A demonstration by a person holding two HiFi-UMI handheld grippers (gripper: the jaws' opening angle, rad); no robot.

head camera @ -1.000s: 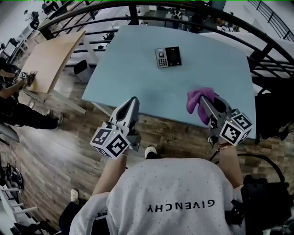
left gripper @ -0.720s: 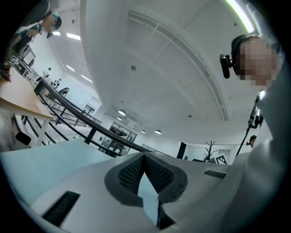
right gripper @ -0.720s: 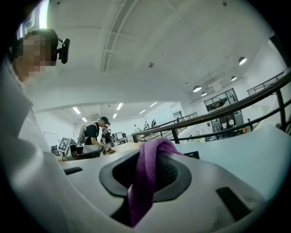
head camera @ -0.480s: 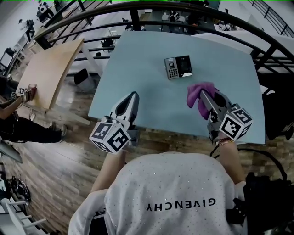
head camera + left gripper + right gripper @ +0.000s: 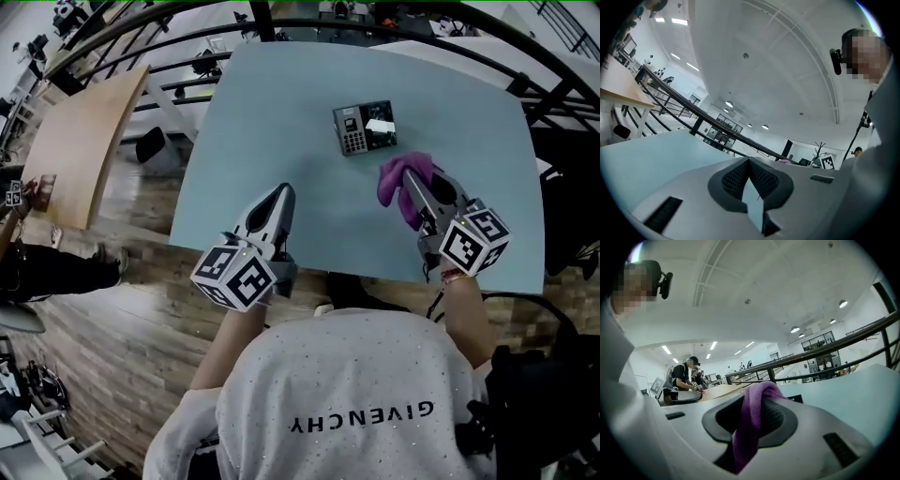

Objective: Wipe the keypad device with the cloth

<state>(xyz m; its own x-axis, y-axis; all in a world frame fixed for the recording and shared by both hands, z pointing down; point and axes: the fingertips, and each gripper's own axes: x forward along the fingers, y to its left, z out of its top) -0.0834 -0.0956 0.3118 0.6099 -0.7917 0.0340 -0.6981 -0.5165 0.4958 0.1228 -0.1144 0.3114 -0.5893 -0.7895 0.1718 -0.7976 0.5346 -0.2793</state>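
Starting at the far left with a wooden tabletop (image 5: 84,141), slanting away beside a dark railing (image 5: 187,23). Passing over plank floor (image 5: 122,319) between that tabletop and the pale blue table (image 5: 281,112).

Holding the left gripper (image 5: 279,192) over the near left edge of the pale blue table, nose pointing toward the far side, marker cube (image 5: 234,278) trailing at the rear above the floor. Pressing its jaws together at the tips, as the left gripper view (image 5: 749,161) is showing: dark ribbed pads meeting in a point, gripping nothing, only a sliver of blue tabletop showing behind them.

Moving right to the keypad device (image 5: 364,128), lying flat on the far middle part of the table, well apart from the left gripper: dark body, button grid on its left half, a pale patch on its right half.

Carrying the purple cloth (image 5: 401,178) just on the near side of the keypad device, close by its near right corner; not telling from the head view whether cloth and device are touching. Clamping the right gripper (image 5: 410,183) on that cloth, jaws closing on a fold of it, the right gripper view (image 5: 754,397) showing the cloth (image 5: 752,423) draping from the tips down between the pads toward the camera.

Wearing a white shirt (image 5: 356,403), filling the bottom of the head view.
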